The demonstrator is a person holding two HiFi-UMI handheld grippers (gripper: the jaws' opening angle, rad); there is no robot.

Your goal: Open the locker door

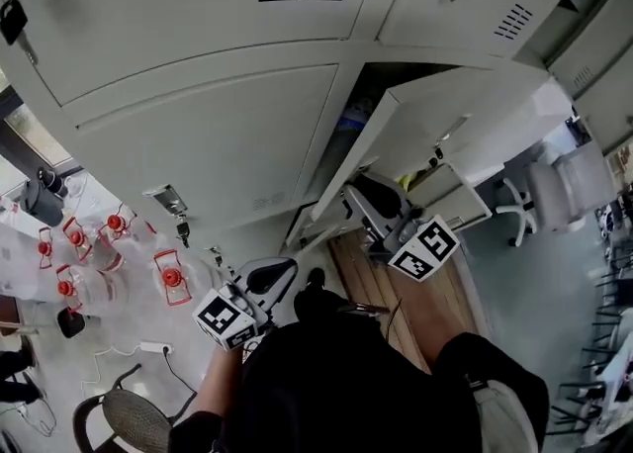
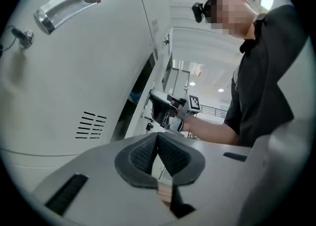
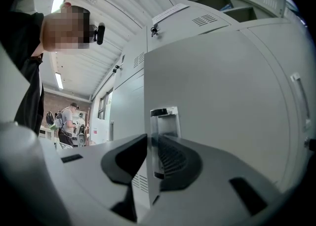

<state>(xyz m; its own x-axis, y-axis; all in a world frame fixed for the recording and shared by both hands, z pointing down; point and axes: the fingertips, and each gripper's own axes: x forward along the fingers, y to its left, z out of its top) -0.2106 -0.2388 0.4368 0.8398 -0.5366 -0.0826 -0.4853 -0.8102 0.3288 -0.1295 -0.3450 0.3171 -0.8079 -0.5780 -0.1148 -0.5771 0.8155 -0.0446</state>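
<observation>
Locker door stood partly open at the middle right of the head view, one leaf swung out from the grey locker bank. Two grippers showed. The right gripper was clamped on that door's free edge, one pad on each face. The left gripper hung beside the closed lockers, jaws together, holding nothing

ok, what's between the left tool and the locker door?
The right tool, gripping the locker door by its free edge; otherwise just air. The left gripper view shows it past the shut left tool.
</observation>
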